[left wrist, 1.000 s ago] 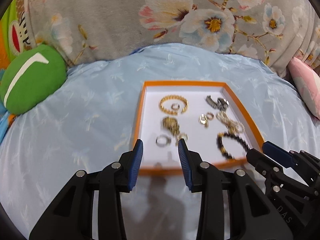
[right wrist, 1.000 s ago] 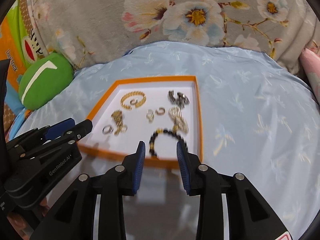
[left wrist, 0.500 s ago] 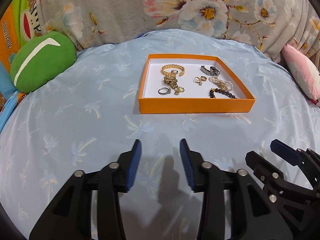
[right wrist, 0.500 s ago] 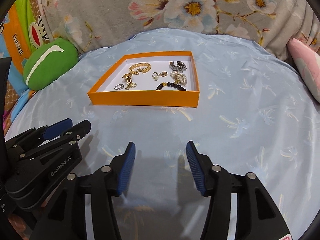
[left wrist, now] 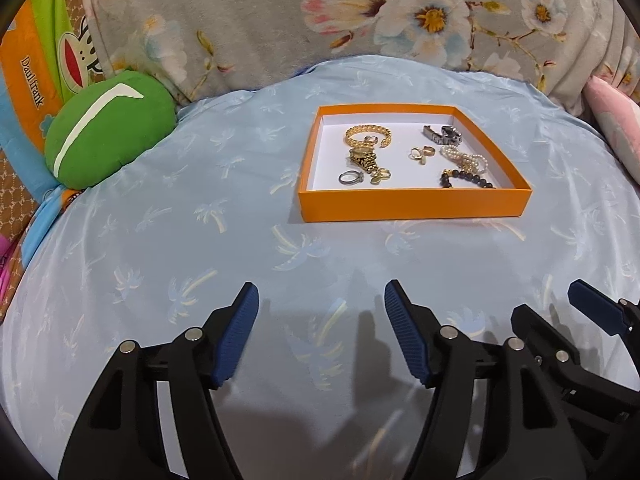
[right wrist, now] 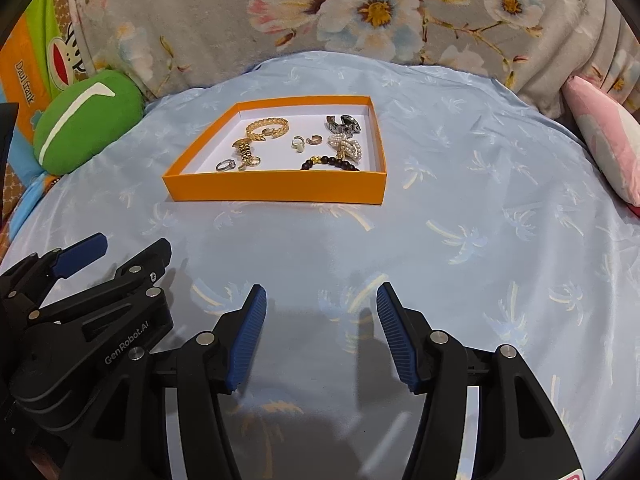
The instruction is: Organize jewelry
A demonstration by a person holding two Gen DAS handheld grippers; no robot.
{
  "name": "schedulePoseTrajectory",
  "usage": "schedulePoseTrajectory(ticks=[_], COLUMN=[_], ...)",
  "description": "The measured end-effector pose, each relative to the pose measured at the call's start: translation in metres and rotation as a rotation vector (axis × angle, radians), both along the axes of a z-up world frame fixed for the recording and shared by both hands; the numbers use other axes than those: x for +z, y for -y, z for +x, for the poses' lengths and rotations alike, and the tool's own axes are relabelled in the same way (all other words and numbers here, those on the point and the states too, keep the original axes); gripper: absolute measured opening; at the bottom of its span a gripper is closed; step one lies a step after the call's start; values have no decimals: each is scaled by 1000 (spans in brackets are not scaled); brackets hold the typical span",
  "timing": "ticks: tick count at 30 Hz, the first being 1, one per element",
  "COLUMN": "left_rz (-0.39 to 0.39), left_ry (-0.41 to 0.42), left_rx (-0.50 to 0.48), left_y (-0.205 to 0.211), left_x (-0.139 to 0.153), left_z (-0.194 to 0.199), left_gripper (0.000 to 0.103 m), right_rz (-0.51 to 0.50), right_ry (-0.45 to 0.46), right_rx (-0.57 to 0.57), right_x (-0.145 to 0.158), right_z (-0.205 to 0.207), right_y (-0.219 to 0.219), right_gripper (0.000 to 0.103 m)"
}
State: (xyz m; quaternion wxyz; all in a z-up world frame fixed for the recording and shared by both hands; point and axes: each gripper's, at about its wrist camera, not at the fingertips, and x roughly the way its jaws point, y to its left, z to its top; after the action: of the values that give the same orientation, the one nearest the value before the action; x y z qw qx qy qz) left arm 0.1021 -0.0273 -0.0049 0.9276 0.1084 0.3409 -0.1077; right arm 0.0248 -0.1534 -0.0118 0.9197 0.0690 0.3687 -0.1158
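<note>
An orange box (left wrist: 412,203) (right wrist: 276,191) with a white floor sits on the light blue bedsheet. It holds several pieces: a gold chain bracelet (left wrist: 367,134) (right wrist: 267,125), a gold watch band (left wrist: 363,157), a silver ring (left wrist: 350,177) (right wrist: 225,165), small earrings (left wrist: 422,153), a pearl piece (left wrist: 464,157) (right wrist: 345,145), a dark bead bracelet (left wrist: 466,177) (right wrist: 330,162) and a silver clasp (left wrist: 443,134) (right wrist: 342,124). My left gripper (left wrist: 321,334) is open and empty, well in front of the box. My right gripper (right wrist: 320,332) is open and empty, beside the left one.
A green cushion (left wrist: 106,128) (right wrist: 86,120) lies at the far left. A floral grey blanket (left wrist: 360,20) rises behind the box. A pink pillow (right wrist: 604,140) lies at the right edge. The right gripper shows in the left wrist view (left wrist: 592,312).
Both grippers have pulled back from the box toward the near side of the bed, and their jaws have opened wider. The jewelry stays in the box.
</note>
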Motion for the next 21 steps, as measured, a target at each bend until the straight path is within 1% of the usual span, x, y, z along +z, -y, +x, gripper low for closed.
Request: schedulePoseTrajectory(ticks=[5,11,16,21], left_rz=[28,32,39,40], left_ry=[7,6,5,6], left_rx=[11,17,34,34], left_y=[2,2,2,1], left_x=[-1,-2,-3,-3], left_z=[0,1,1,1], left_gripper=[64,65,71,71], right_rz=[-1,-1,-1,-1], right_ry=[-9,-9,-9,-9], right_rx=[-9,-9,-8,-9], right_x=[-1,-1,-1,-1], right_z=[1,1,1,1], right_y=[1,0,1,0], right_gripper=[57,57,57,57])
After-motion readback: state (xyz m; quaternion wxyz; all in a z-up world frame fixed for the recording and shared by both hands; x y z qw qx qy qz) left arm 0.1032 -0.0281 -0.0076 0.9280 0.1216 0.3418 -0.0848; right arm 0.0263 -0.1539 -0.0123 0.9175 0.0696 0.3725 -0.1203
